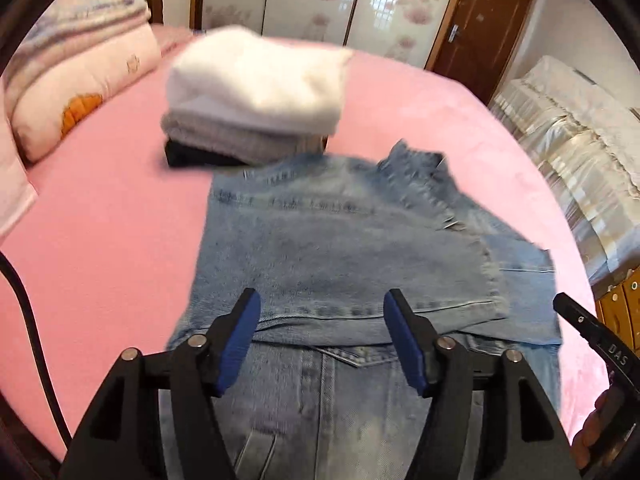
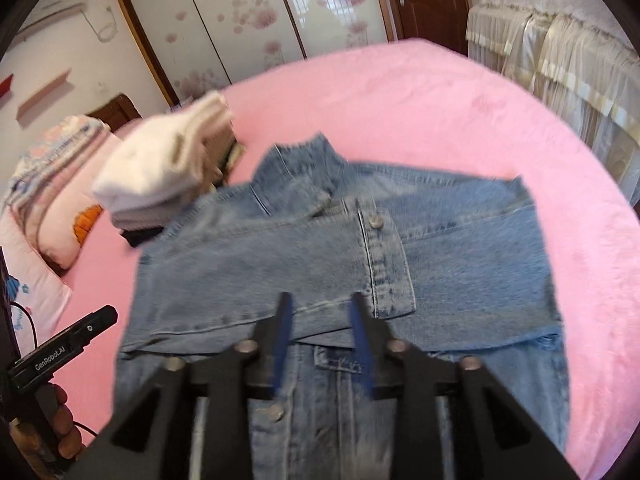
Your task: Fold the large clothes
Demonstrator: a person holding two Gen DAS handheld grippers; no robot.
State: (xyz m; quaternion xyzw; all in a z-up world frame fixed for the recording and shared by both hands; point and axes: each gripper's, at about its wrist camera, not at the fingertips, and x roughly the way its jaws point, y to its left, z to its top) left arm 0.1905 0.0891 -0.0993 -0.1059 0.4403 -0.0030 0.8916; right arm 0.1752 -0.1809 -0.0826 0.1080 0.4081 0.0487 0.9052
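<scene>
Both hand-held grippers are hovering just above the denim jacket [image 2: 340,248], left hand-held gripper [image 1: 322,316] gaping wide, right hand-held gripper [image 2: 320,316] parted, neither gripping anything. Jacket is lying partly folded on the pink bed [image 2: 460,120]; beyond it, folded clothes stack [image 1: 256,96] is sitting.

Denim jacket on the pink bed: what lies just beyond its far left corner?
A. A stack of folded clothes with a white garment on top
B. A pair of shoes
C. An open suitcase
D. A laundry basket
A: beyond the denim jacket sits a stack of folded clothes, white on top, grey and dark layers beneath, on the pink bed.
</scene>
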